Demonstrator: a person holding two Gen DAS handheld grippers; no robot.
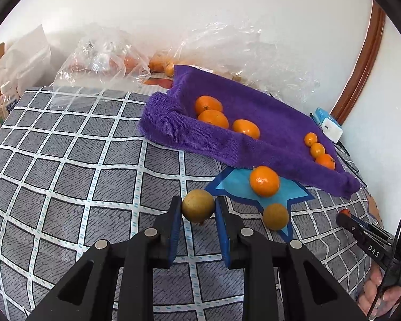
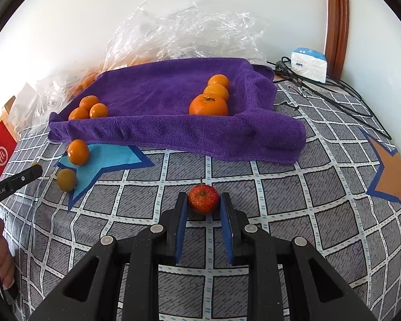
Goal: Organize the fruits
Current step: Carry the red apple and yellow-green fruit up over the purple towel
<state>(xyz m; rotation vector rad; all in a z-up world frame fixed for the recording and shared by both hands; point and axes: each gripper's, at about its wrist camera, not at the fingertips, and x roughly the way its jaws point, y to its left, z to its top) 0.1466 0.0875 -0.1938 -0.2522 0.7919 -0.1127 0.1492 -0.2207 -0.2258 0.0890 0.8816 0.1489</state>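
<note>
Fruit held in both claws above a grey checked bedsheet (image 1: 66, 176), purple towel (image 1: 254, 123) beyond.

Left claw (image 1: 197, 208) was clamped on a brownish-green round fruit (image 1: 197, 206), blue pads pressing both its sides. Right claw (image 2: 203, 203) gripped a small red apple (image 2: 203, 199), stem up, just over the sheet. A second brownish fruit (image 1: 276, 216) lay on the sheet beside a blue star patch (image 1: 235, 184), with one orange (image 1: 264, 181) resting on that patch near the towel's rolled front edge. On the towel: three larger oranges (image 1: 214, 115) grouped at one end, three more (image 1: 318, 149) in a touching row at the other. Crumpled clear plastic bags (image 1: 101, 56) sat behind against the wall, some holding more oranges. A white and blue box (image 2: 308, 64) and black cables (image 2: 334, 88) lay near the corner.
</note>
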